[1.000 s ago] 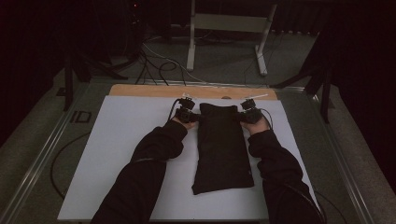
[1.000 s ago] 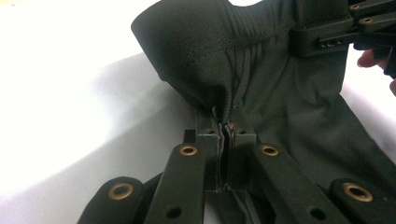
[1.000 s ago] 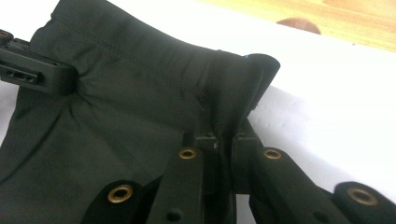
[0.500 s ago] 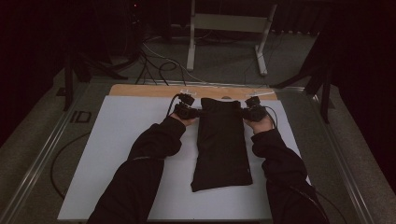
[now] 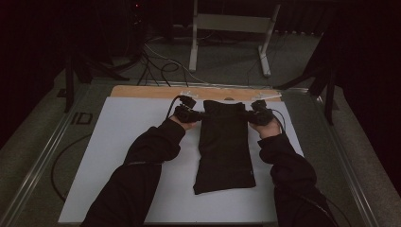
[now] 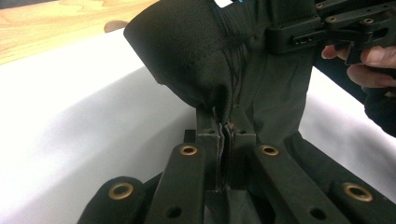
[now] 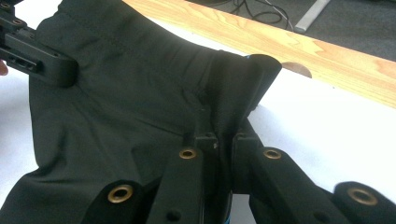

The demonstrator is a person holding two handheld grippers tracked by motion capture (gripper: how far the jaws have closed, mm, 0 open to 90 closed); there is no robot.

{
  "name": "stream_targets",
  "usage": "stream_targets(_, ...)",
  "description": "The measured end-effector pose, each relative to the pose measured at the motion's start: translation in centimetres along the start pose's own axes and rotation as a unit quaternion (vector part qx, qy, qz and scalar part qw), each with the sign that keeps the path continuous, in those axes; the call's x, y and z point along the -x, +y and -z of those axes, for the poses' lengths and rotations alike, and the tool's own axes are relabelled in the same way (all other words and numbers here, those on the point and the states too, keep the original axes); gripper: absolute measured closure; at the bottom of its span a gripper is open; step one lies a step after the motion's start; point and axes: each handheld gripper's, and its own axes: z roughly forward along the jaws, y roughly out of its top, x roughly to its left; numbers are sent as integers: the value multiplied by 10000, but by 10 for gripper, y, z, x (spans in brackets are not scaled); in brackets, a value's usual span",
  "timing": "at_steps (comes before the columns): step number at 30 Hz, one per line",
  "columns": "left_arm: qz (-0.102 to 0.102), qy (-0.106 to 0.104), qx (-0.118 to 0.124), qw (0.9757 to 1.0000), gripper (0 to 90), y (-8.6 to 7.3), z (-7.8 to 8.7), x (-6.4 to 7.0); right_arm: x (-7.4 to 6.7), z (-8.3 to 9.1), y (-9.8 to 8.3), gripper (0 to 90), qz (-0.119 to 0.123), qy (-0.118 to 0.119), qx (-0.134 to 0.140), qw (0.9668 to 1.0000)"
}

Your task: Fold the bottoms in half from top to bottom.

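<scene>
One white sheet (image 5: 123, 156) covers the wooden table (image 5: 142, 91); dark room.

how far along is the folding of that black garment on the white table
Done: the black garment already lies as a long narrow strip on the white table, so at least one fold looks made. In hand: the left gripper and right gripper each clamp a far corner. Left: probably bringing that end over toward the near hem.
</scene>
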Motion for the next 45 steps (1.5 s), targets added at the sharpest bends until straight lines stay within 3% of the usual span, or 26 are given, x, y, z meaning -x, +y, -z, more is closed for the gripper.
stream_targets(23,-201,-316,-68,9993,870,-15,13,23,-18,23,-14,857,348,67,84,9993)
stream_targets(45,-319,-522,-162,9980,870,-39,19,47,-37,44,-47,856,314,248,194,9990)
